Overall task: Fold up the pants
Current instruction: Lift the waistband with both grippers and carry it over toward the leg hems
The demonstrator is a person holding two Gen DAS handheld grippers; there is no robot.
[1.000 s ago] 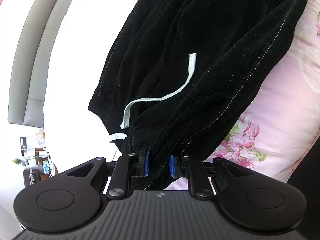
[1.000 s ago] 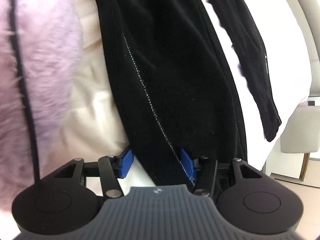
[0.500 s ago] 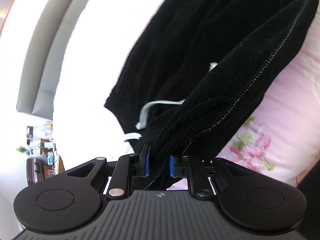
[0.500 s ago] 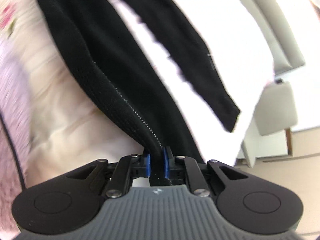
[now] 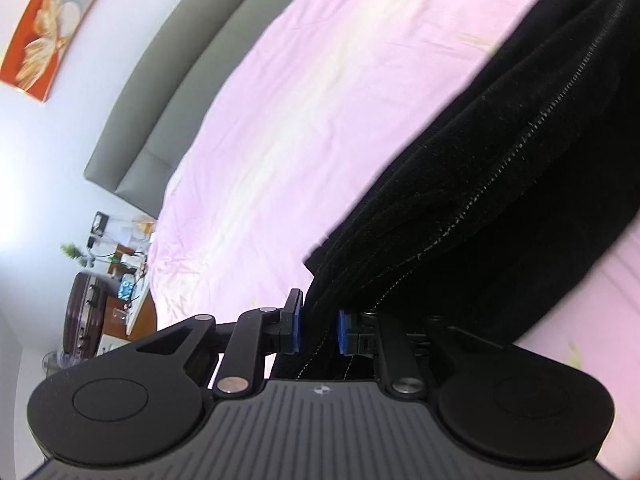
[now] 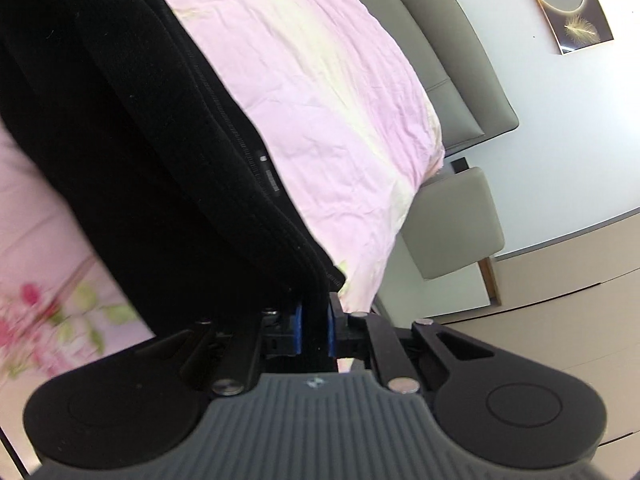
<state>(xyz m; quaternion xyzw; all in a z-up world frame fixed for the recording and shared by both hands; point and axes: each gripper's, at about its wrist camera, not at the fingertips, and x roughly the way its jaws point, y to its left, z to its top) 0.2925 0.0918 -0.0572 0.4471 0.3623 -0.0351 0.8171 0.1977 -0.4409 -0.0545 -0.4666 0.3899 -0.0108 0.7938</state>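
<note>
1. Your left tool (image 5: pixel 317 326) pinches a thick bunch of the black pants (image 5: pixel 500 200) between its blue pads; the ribbed, corduroy-like cloth, with its pale dotted stitch line, stretches away up to the right over the bed.
2. Below lies a wrinkled pink bedsheet (image 5: pixel 320 100), beside a grey padded headboard (image 5: pixel 168 92).
3. Your right tool (image 6: pixel 315 330) grips a narrow fold of the same fabric, clamped tight.

Our left gripper (image 5: pixel 317 330) has a ribbed grey body, matte black rounded side lobes with circular recesses, silver screws on black linkage bars, and blue pads (image 5: pixel 295 332). Our right gripper (image 6: pixel 314 330) looks identical.
</note>
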